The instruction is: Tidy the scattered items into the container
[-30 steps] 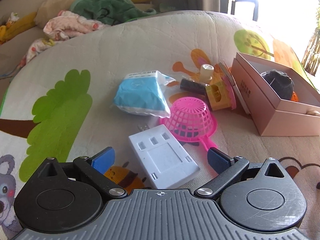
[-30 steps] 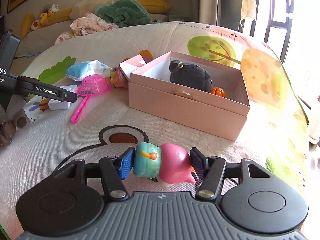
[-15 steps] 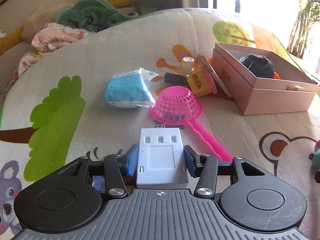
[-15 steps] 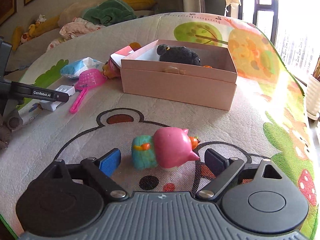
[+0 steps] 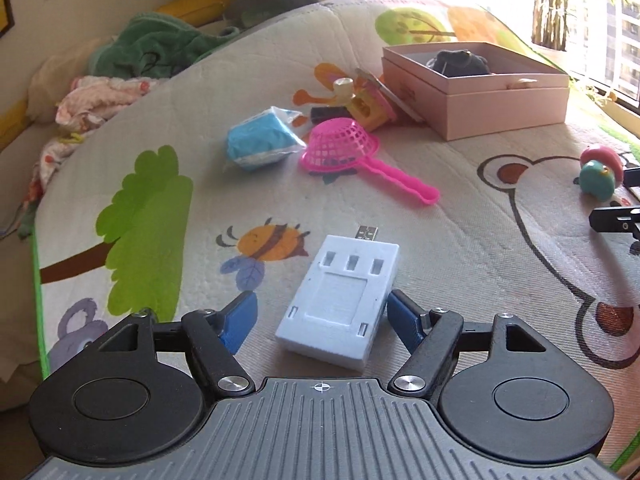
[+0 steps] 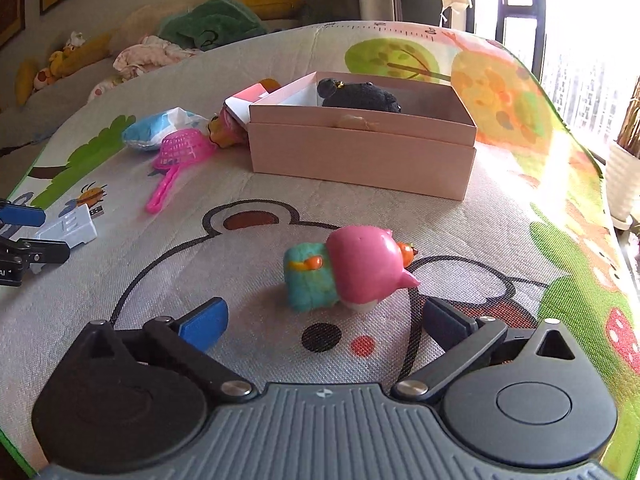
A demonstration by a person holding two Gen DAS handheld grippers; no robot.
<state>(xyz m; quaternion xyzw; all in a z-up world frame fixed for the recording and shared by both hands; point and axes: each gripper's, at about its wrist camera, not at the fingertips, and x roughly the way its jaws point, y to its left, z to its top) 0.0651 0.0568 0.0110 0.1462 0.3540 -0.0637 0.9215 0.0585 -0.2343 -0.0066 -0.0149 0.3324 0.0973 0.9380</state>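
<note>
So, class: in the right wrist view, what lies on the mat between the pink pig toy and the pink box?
Nothing: between the pink pig toy and the pink box only bare printed mat shows, in the right wrist view.

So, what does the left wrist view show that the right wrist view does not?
Only the left wrist view shows the small dark block beside the yellow toy. Only the right wrist view shows the stuffed toys on the sofa and the white pot. Both show the pink box, the pink strainer, the blue packet, the white charger and the pig toy.
</note>
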